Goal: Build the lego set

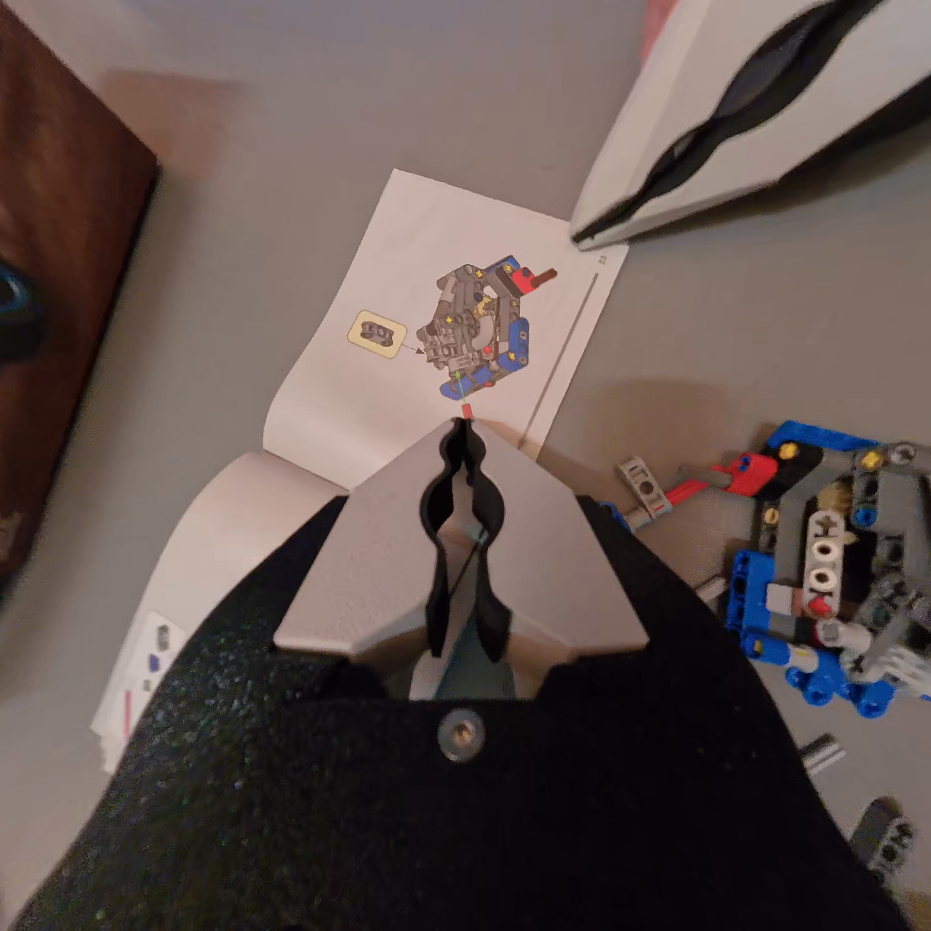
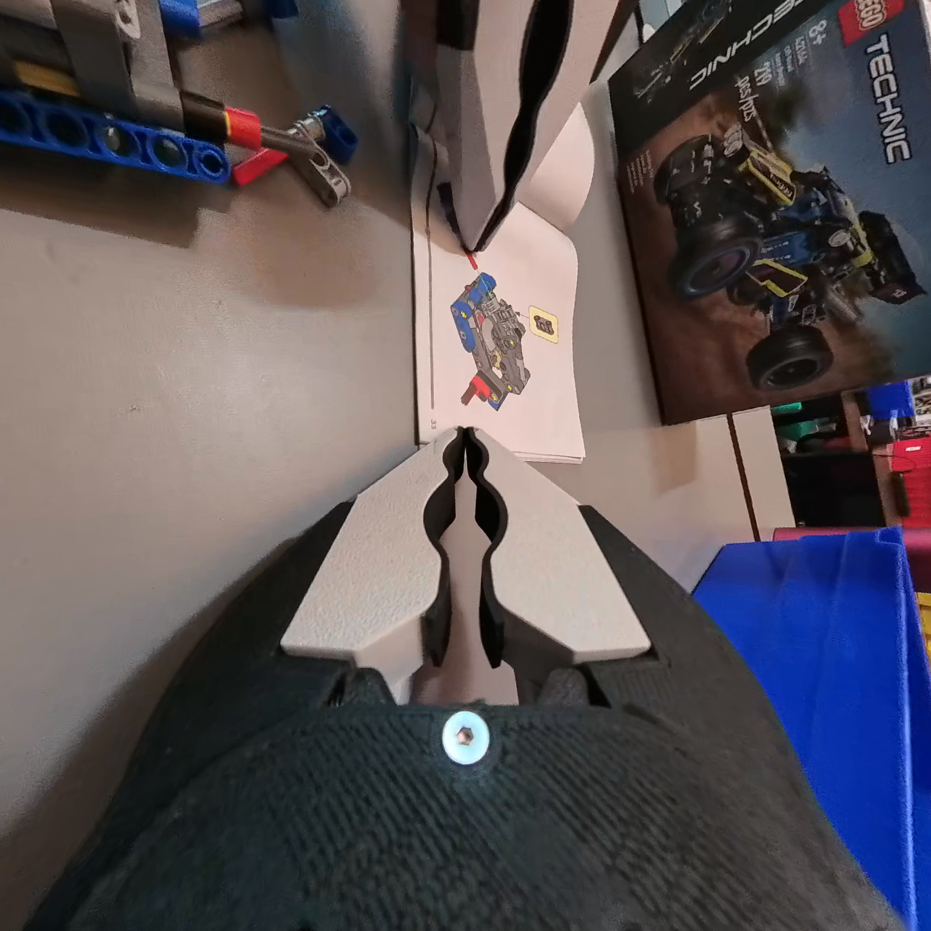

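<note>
Your left gripper (image 1: 462,428) has its fingertips pressed together over the open instruction booklet (image 1: 403,282), nothing visible between them. Your right gripper (image 2: 464,434) is likewise closed and empty, tips at the booklet's near edge. In the left wrist view the partly built lego model (image 1: 846,569) lies at 3 o'clock, just beside the booklet's right edge; bare table stretches toward 11 o'clock. In the right wrist view the set's box (image 2: 786,211) stands at 2 o'clock, and a blue bin (image 2: 816,680) crowds 4 o'clock.
</note>
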`<state>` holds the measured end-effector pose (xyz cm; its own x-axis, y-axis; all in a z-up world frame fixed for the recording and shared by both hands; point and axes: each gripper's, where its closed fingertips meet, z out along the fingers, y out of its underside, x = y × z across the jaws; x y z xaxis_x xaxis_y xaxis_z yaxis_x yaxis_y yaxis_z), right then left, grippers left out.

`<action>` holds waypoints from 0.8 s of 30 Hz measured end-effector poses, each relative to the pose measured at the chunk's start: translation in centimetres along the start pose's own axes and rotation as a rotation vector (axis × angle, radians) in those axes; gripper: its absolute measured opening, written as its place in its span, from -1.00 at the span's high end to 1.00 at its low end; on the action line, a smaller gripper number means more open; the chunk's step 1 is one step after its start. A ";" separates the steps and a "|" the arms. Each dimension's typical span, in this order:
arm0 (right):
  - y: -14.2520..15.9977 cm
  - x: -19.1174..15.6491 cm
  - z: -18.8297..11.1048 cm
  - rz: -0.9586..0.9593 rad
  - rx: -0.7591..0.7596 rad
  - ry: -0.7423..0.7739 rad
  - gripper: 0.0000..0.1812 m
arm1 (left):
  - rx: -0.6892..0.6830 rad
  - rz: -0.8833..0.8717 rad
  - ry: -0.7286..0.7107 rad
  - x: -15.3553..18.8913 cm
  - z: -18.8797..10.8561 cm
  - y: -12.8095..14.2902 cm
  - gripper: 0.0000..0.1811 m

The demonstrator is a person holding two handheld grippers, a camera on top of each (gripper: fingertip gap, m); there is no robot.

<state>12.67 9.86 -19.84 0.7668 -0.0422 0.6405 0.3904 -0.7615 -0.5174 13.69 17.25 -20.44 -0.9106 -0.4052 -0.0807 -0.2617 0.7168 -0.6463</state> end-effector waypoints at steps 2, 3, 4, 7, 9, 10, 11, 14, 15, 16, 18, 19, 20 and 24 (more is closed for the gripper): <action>-0.1 -0.1 0.0 -0.057 0.000 0.009 1.00 | 0.024 -0.072 0.024 0.0 0.0 0.0 1.00; -0.3 -0.3 -0.1 -0.087 0.007 0.009 1.00 | 0.032 -0.095 0.032 0.0 0.0 0.0 1.00; -0.4 -0.4 -0.1 -0.102 0.012 0.007 1.00 | 0.035 -0.108 0.037 0.0 0.0 0.0 1.00; -1.0 -0.4 0.4 -0.117 0.011 -0.002 1.00 | 0.006 -0.083 0.029 0.0 0.0 0.0 1.00; -1.6 -0.3 1.1 -0.113 0.009 -0.013 1.00 | -0.024 -0.064 0.025 0.0 0.0 0.0 1.00; -1.9 -0.3 1.4 -0.097 0.009 -0.024 1.00 | -0.033 -0.052 0.022 0.0 0.0 0.0 1.00; -2.1 -0.3 1.7 -0.078 0.008 -0.042 1.00 | -0.038 -0.040 0.017 0.0 0.0 0.0 1.00; -2.4 -0.1 2.2 -0.045 0.001 -0.105 1.00 | -0.034 -0.009 0.030 0.4 -0.3 -0.2 0.89; -2.6 -0.1 2.4 -0.023 0.006 -0.127 1.00 | -0.010 0.011 0.036 0.7 -0.5 -0.7 0.87; -2.8 -0.2 2.6 -0.005 0.021 -0.147 1.00 | 0.022 0.042 0.038 1.1 -0.9 -1.3 0.86; -3.1 -0.2 2.9 0.029 0.049 -0.176 1.00 | 0.022 0.120 0.023 1.6 -1.3 -1.7 0.82; -3.2 -0.2 3.0 0.040 0.058 -0.187 1.00 | -0.015 0.165 0.021 1.9 -1.2 -1.4 0.78; -3.3 -0.2 3.1 0.047 0.064 -0.193 1.00 | -0.052 0.205 0.028 2.2 -1.0 -1.0 0.76; -3.6 -0.2 3.3 0.049 0.076 -0.185 1.00 | -0.110 0.237 0.037 2.5 -0.2 -0.6 0.77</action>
<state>12.79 14.69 -19.97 0.8633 0.0468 0.5025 0.3825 -0.7102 -0.5911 11.47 15.93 -20.13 -0.9612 -0.1989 -0.1913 -0.0706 0.8475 -0.5261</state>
